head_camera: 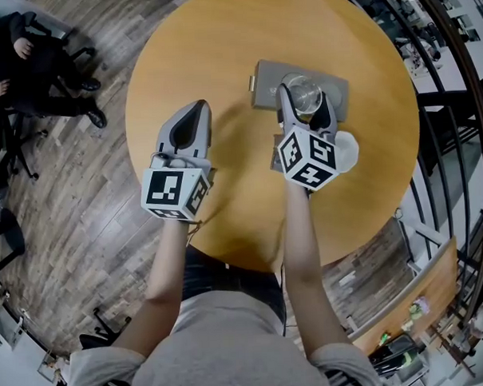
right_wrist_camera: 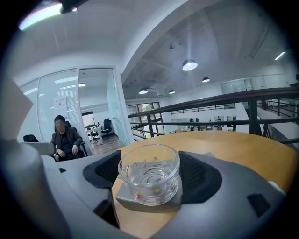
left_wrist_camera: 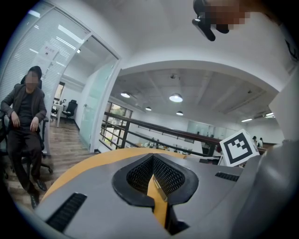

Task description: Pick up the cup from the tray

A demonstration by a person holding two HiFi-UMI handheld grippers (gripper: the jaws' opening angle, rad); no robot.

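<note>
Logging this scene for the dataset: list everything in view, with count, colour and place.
table: 1, tan, round, centre
tray: 1, grey, on table's far side
cup: 1, clear glass, on tray
disc: 1, white, on table beside tray, partly hidden
seated person: 1, dark clothes, on a chair off table's left
railing: 1, dark, beyond table
floor: grey-brown wood, around table
left claw: 1, grey, shut, empty, above table left of tray
right claw: 1, grey, jaws against cup's two sides
arms: 2, bare, bottom centre
</note>
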